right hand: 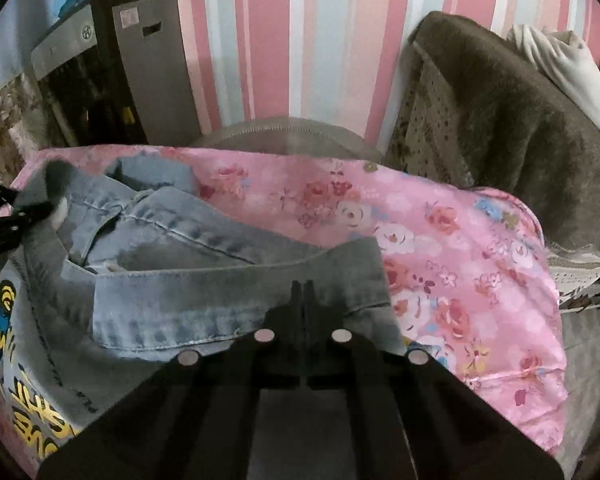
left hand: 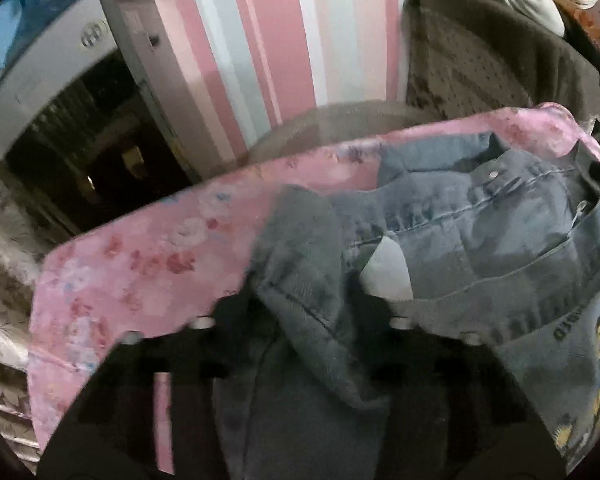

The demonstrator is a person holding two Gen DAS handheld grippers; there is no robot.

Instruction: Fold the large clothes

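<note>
A light blue denim jacket point(left hand: 480, 232) point(right hand: 172, 240) with a yellow and blue cartoon print lies spread on a pink floral sheet point(left hand: 140, 264) point(right hand: 440, 240). My left gripper point(left hand: 300, 308) is at the jacket's left side, and a bunched fold of denim fills the narrow gap between its black fingers. My right gripper point(right hand: 303, 286) is shut, its fingertips meeting on a folded denim band at the jacket's right side. How much cloth is pinched under those tips is hidden. The left wrist view is blurred.
A brown fuzzy blanket point(left hand: 500, 60) point(right hand: 520, 140) is draped at the back right with a white cloth point(right hand: 560, 64) on top. A grey computer case point(left hand: 60, 80) point(right hand: 140, 68) stands at the back left against a striped pink wall point(right hand: 300, 40).
</note>
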